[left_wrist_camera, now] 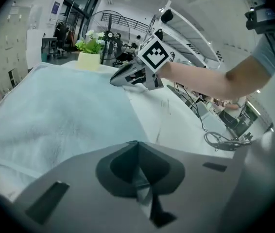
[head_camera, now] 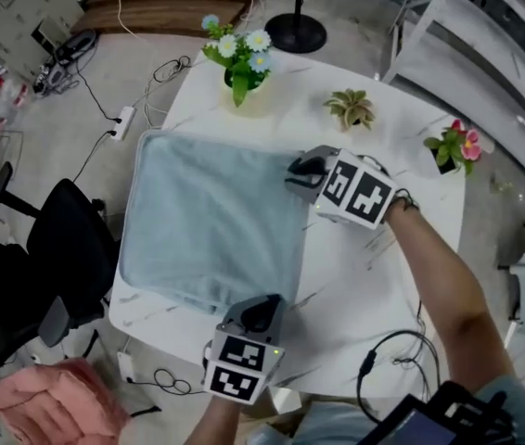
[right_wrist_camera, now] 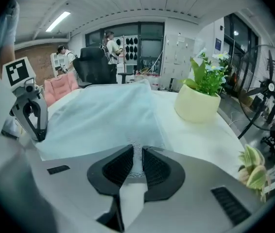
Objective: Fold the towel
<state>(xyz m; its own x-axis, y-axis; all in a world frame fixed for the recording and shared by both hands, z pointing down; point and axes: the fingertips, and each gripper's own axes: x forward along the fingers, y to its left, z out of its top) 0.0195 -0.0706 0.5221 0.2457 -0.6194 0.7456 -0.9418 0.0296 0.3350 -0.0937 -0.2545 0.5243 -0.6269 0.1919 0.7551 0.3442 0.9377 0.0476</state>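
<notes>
Your towel (head_camera: 207, 221) lies flat and unfolded on the left half of the worktop (head_camera: 374, 286), so no fold is made yet. The left gripper (head_camera: 261, 313) has its jaws together on the lower-right corner. The right gripper (head_camera: 300, 169) pinches the upper-right corner. Lifting and folding remain.

A white table (head_camera: 364, 276) carries a pale towel (head_camera: 211, 221), flower pot (head_camera: 240, 68), succulent (head_camera: 352, 109) and pink-flowered plant (head_camera: 453, 146).
</notes>
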